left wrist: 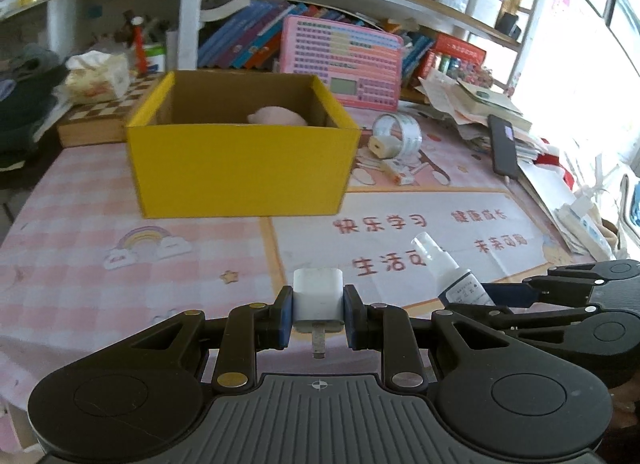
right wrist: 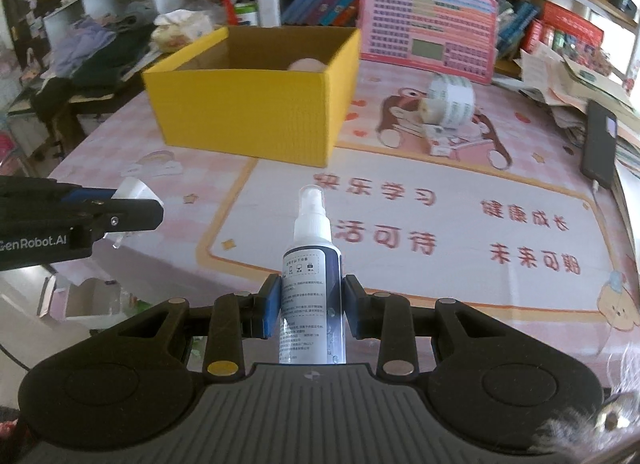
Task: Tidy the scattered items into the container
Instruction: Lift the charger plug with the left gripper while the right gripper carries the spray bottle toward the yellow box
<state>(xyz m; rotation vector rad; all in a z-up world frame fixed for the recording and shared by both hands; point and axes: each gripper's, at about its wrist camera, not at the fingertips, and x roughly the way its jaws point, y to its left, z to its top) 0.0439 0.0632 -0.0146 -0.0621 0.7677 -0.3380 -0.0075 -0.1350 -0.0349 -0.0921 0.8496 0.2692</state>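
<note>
My left gripper [left wrist: 318,314] is shut on a white plug charger [left wrist: 318,298], held above the pink desk mat in front of the yellow box [left wrist: 240,168]. My right gripper [right wrist: 312,306] is shut on a white spray bottle [right wrist: 312,264], nozzle pointing forward. The bottle also shows in the left wrist view [left wrist: 452,276], to the right of the charger. The left gripper and charger [right wrist: 134,194] show at the left of the right wrist view. The open yellow box [right wrist: 256,112] holds a pink rounded item [left wrist: 280,116].
A roll of clear tape [left wrist: 398,134] with a small yellow item and a small white item [left wrist: 400,174] lie right of the box. A black phone [left wrist: 502,146], paper stacks, a pink toy keyboard [left wrist: 344,60] and a checkerboard [left wrist: 100,112] ring the desk.
</note>
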